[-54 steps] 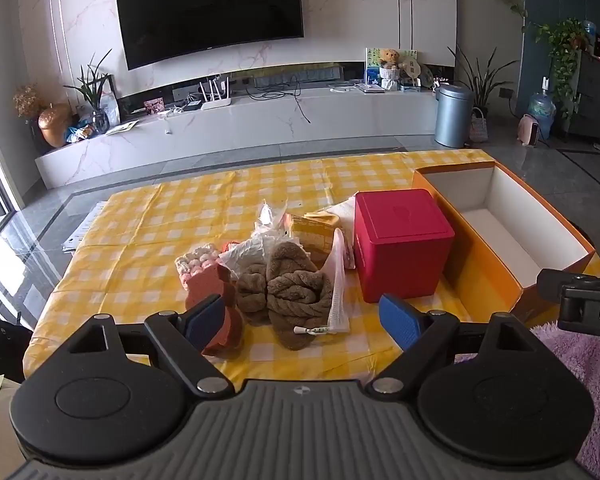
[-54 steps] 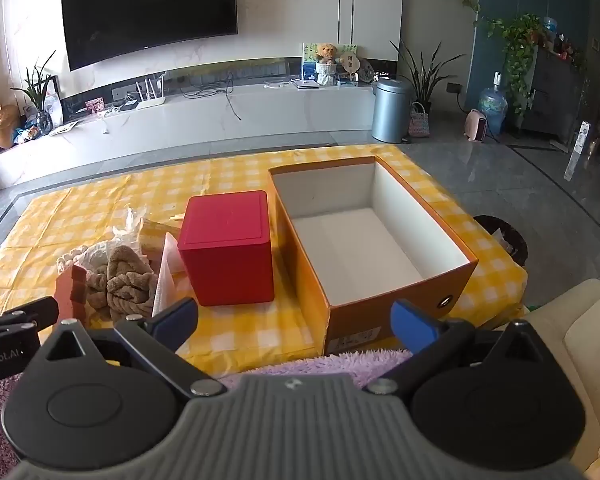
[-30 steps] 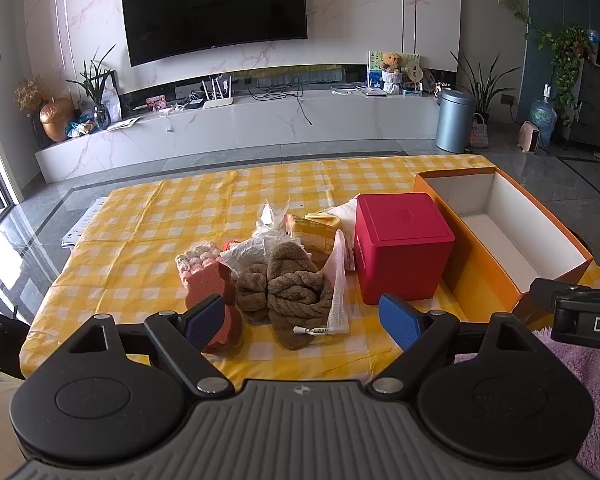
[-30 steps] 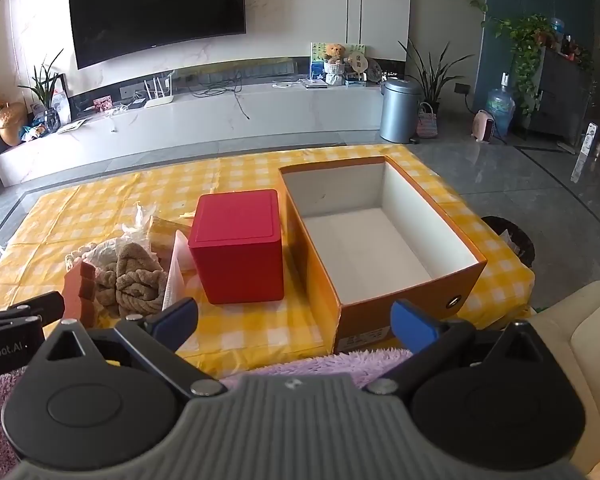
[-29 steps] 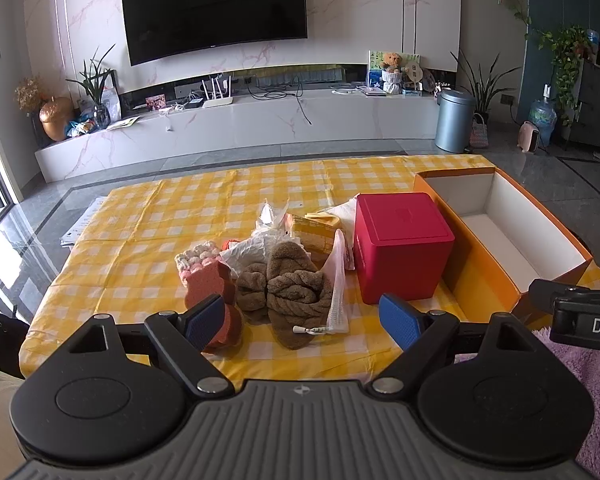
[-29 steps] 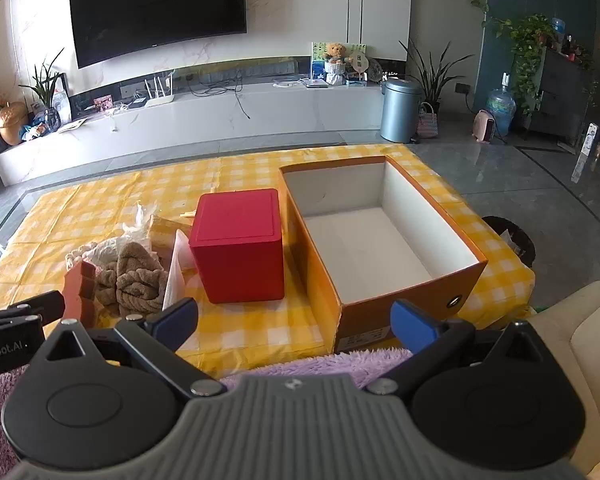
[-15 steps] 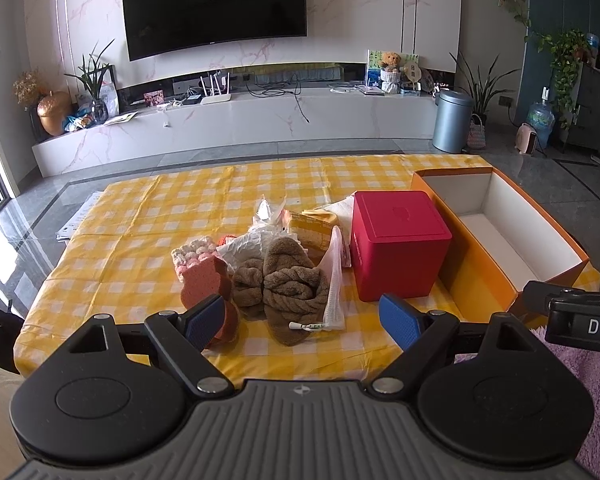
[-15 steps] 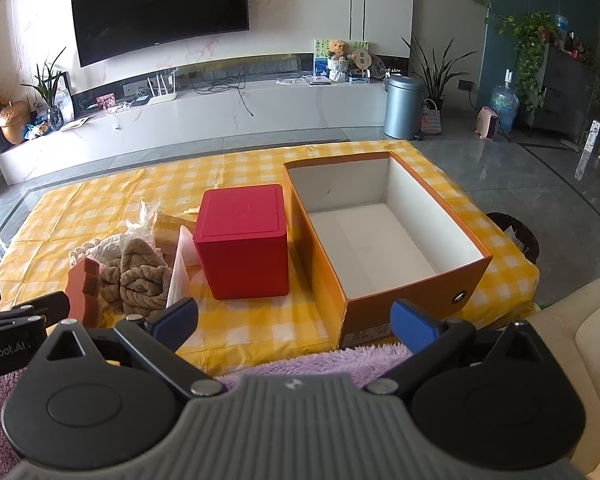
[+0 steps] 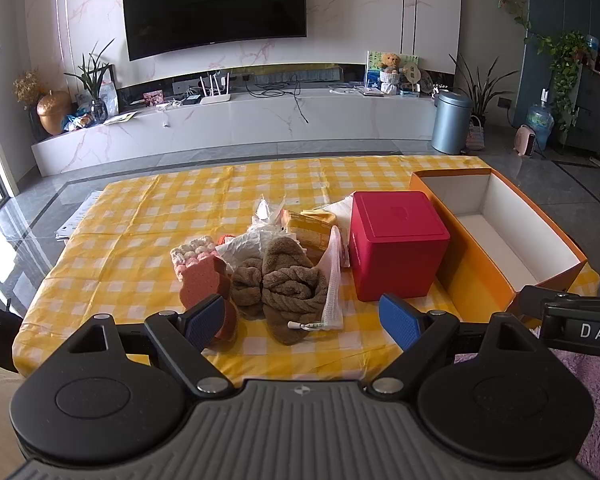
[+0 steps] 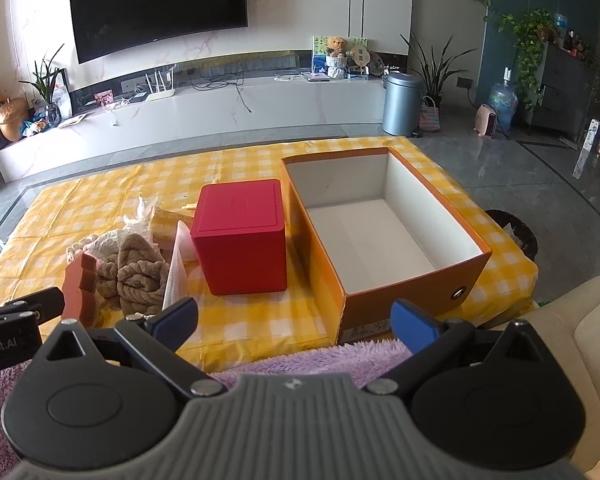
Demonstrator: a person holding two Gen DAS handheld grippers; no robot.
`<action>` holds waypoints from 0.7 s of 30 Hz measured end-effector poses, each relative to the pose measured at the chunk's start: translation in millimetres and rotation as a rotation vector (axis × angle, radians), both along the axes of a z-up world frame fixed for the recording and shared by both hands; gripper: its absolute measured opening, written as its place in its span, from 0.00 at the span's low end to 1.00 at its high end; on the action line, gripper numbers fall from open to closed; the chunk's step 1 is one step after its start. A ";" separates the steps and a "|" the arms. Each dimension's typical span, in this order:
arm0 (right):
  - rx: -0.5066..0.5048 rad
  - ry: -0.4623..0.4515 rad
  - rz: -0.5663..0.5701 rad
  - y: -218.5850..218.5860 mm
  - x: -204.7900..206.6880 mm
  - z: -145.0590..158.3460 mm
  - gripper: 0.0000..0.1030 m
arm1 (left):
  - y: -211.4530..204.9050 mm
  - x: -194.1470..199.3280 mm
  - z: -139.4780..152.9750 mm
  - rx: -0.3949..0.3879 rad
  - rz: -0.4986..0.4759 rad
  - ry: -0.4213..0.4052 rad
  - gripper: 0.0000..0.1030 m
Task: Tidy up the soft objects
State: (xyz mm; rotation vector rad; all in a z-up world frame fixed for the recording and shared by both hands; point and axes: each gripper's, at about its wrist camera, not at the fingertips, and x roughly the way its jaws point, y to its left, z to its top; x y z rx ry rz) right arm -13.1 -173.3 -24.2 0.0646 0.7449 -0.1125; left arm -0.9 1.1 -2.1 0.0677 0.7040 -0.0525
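Two grippers hang over the near edge of the table, the left gripper (image 9: 302,318) and the right gripper (image 10: 294,318), each with its blue-padded fingers spread wide and nothing between them. On the yellow checked tablecloth (image 9: 188,216) there are two boxes: one closed red box (image 9: 396,246) and one open orange box (image 10: 384,240), white inside and holding nothing, its long axis running away from the near edge toward the television wall. The red box stands just beside the orange one's left wall; whether they touch I cannot tell. To the left of the red box lies the single heap of soft things: one brown braided towel roll (image 9: 288,280) with its long axis pointing roughly toward the near edge, one pink sponge (image 9: 202,276) standing on edge at the heap's left, one pink-and-white knitted piece (image 9: 192,250) behind the sponge, one white mesh bag (image 9: 332,276) leaning between the roll and the red box, a crinkled clear plastic bag (image 9: 256,236) on top at the back, and one yellow checked packet (image 9: 310,226) behind that. The left gripper's left finger covers the sponge's lower corner in its own view. A purple shaggy fabric (image 10: 300,356) fills the near foreground below the table edge, in front of the orange box. Beyond the table are one wall-mounted television (image 9: 216,4), a long white marble console (image 9: 236,120), one grey pedal bin (image 10: 402,102), a teddy bear (image 10: 337,56) on the console, and several potted plants.
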 end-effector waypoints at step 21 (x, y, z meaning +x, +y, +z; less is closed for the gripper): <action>-0.005 -0.002 0.003 0.8 -1.2 0.0 0.98 | 1.2 -0.4 -0.2 -0.004 0.000 -0.001 0.99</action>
